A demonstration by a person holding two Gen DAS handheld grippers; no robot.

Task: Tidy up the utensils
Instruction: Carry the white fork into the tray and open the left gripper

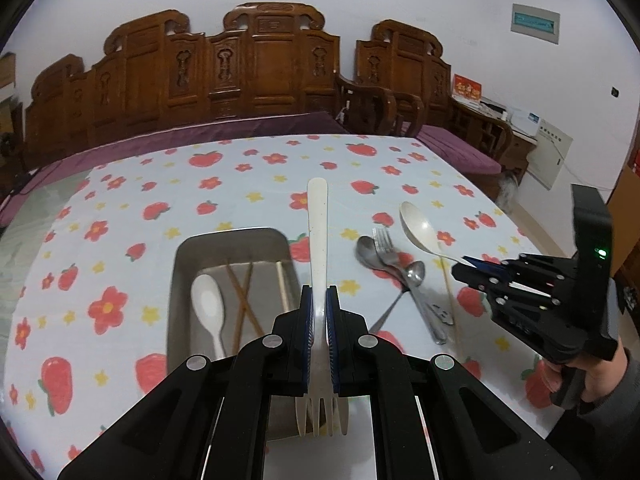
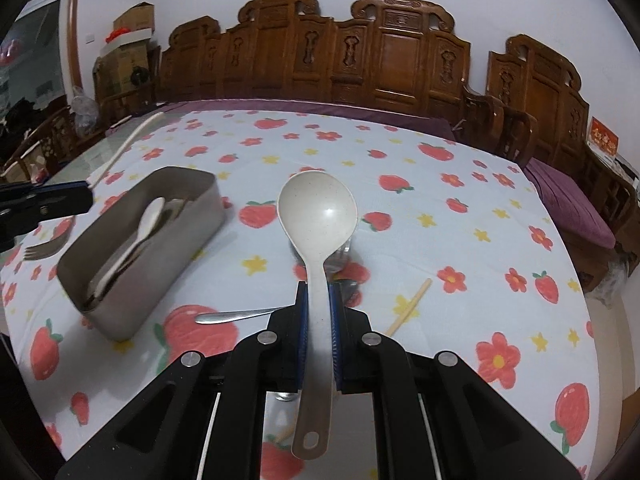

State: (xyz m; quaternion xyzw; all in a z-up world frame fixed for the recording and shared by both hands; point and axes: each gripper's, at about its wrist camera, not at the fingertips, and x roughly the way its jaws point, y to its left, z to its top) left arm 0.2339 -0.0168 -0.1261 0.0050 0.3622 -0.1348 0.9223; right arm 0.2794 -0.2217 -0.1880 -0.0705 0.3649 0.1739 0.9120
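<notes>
A metal tray point(image 1: 232, 240) stands on the tablecloth point(image 1: 120, 208), left of the loose utensils. It holds one white spoon point(image 1: 208, 304), bowl toward the far end, two brown chopsticks point(image 1: 242, 300) crossed over each other, and one pale chopstick point(image 1: 283, 288) along its right wall. The near end of the tray is hidden behind the gripper.

The left gripper point(image 1: 320, 312) is clenched on one white plastic fork point(image 1: 318, 240). The pads press on the handle; the tines point back toward the camera, and the handle end projects forward above the tray's right wall.

The right gripper point(image 2: 318, 320) is clamped on the handle of one large white spoon point(image 2: 318, 208). The bowl projects forward, concave side up, above the cloth; the handle end with its hanging hole lies behind the pads.

Loose on the cloth to the right of the tray, in one overlapping cluster: two metal spoons point(image 1: 370, 250), one metal fork point(image 1: 384, 240) and one pale chopstick point(image 1: 450, 300) beside them.
</notes>
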